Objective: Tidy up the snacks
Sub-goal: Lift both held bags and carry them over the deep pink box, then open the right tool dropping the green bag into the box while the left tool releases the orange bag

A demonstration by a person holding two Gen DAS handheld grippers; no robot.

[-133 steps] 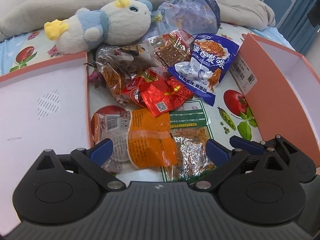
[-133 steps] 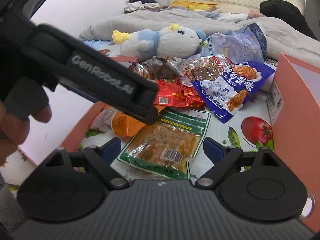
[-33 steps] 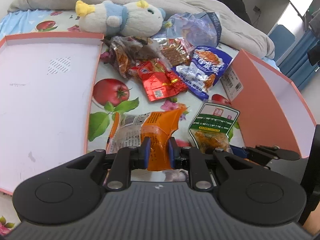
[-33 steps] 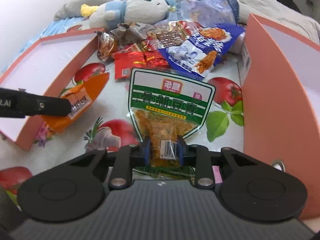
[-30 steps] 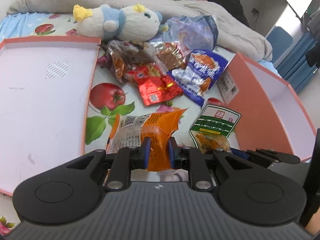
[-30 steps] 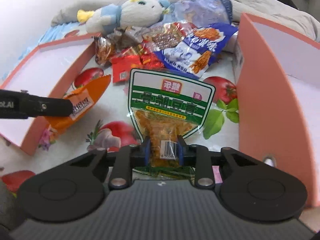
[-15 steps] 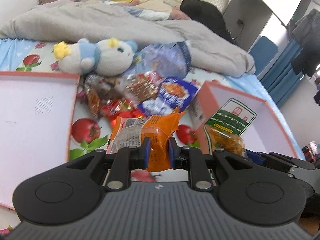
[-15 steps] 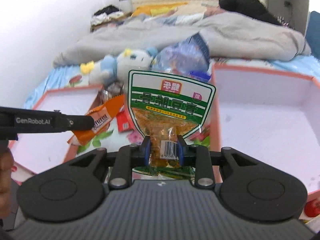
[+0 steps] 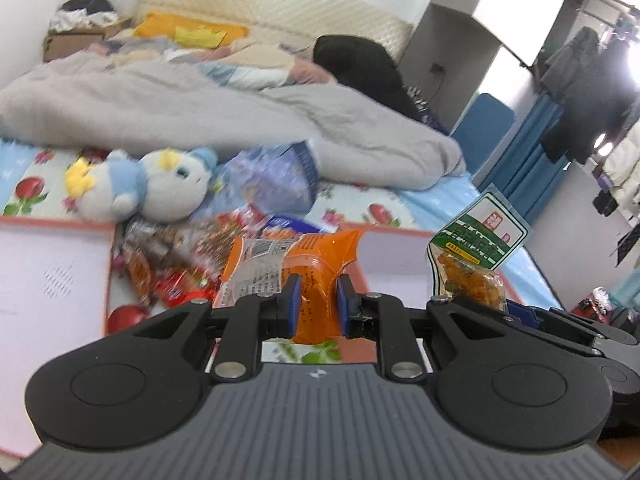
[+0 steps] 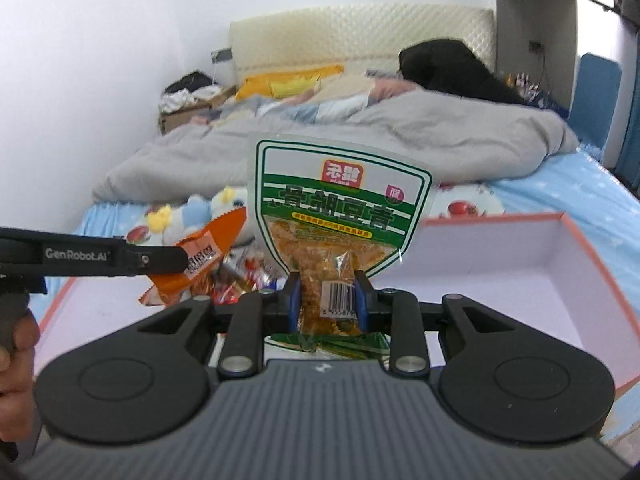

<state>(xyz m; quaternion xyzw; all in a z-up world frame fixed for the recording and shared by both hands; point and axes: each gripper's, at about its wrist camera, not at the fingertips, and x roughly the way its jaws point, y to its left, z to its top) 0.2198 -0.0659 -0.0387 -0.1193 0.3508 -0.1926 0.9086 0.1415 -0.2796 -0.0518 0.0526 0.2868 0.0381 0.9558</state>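
My left gripper (image 9: 314, 298) is shut on an orange snack packet (image 9: 312, 264) and holds it up in the air above the bed. My right gripper (image 10: 326, 300) is shut on a green and white snack pouch (image 10: 340, 204), also lifted. The pouch shows in the left wrist view (image 9: 476, 252) at the right, over the right pink box (image 9: 396, 256). The orange packet shows in the right wrist view (image 10: 200, 256) at the left. A pile of loose snack bags (image 9: 176, 260) lies on the sheet between the two boxes.
A pink-rimmed white box (image 9: 48, 280) lies at the left and another (image 10: 520, 280) at the right. A blue and white plush toy (image 9: 148, 188) and a grey blanket (image 9: 200, 120) lie behind the snacks. A person's hand (image 10: 12, 344) holds the left gripper.
Both grippers have risen higher and tilted up with their packets still held. More of the headboard and room shows, and less of the sheet.
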